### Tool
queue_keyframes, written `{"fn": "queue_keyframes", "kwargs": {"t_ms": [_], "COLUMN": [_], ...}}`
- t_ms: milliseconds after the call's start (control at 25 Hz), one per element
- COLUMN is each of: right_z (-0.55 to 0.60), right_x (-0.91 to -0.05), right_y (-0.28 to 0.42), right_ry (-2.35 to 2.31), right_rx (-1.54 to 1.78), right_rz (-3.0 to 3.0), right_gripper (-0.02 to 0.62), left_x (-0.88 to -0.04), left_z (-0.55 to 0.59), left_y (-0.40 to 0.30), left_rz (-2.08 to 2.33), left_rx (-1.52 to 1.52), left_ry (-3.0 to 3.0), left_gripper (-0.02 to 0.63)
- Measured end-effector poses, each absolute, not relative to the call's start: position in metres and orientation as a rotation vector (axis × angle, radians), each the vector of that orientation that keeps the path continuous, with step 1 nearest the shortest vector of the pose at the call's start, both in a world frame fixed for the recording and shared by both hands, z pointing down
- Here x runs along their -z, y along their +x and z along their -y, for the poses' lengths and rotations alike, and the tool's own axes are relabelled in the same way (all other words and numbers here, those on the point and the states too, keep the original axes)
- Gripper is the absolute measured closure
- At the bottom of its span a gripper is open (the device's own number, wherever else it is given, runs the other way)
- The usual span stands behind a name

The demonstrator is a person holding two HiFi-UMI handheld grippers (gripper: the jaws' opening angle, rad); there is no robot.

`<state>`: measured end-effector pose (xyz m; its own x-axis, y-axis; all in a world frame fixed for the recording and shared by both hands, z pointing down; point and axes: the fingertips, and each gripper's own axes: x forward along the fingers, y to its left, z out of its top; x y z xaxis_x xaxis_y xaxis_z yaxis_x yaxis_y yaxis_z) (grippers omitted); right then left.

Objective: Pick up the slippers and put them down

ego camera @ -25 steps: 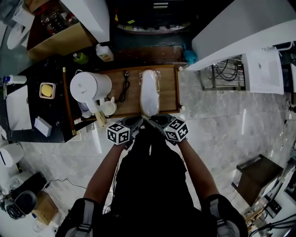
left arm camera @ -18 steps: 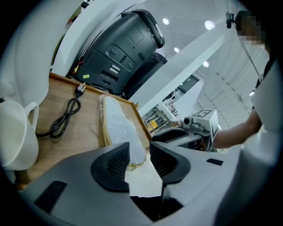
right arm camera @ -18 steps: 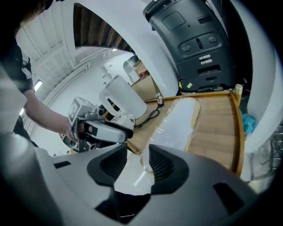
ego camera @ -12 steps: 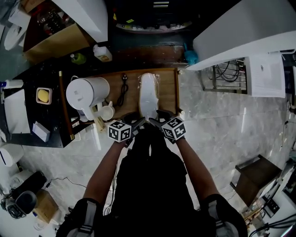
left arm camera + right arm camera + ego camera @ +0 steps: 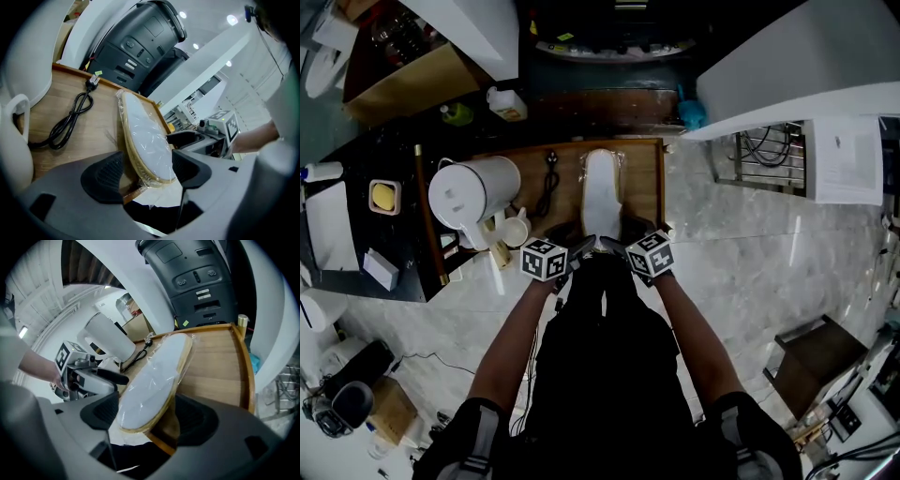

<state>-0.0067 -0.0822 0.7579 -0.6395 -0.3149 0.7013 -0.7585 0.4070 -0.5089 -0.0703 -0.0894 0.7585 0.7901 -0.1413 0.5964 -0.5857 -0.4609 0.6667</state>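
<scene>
Our left gripper (image 5: 145,171) and right gripper (image 5: 150,416) have just been opening and now stand spread wide. Each straddles the near end of the white, tan-edged slippers in clear plastic wrap (image 5: 602,192), pads off it, probably to lift evenly. The pack lies lengthwise on the wooden tray (image 5: 644,187). From above, the grippers hide its near end.

A white plastic jug (image 5: 474,192) is set at the left of the rimmed wooden tray (image 5: 643,187), with a small white cup (image 5: 517,228) just beside it on the near side. A coiled black cable (image 5: 549,184) is laid to the jug's right. Further left, a yellow block in a square dish (image 5: 384,195) is seen on the dark worktop (image 5: 403,225).
</scene>
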Motion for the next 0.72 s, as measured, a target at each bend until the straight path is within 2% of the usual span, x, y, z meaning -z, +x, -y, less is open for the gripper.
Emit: {"fn": "queue_keyframes", "kwargs": {"t_ms": [720], "right_z": [0.097], "right_x": [-0.780], "right_y": [-0.005], "right_ry": [0.869], "right_rx": [-1.242], "right_rz": [2.169], "right_gripper": [0.246], "left_x": [-0.786], "left_z": [0.100], "left_y": [-0.061], "left_rz": [0.538], "left_rx": [-0.711], "left_ry": [1.995], "left_gripper": [0.290]}}
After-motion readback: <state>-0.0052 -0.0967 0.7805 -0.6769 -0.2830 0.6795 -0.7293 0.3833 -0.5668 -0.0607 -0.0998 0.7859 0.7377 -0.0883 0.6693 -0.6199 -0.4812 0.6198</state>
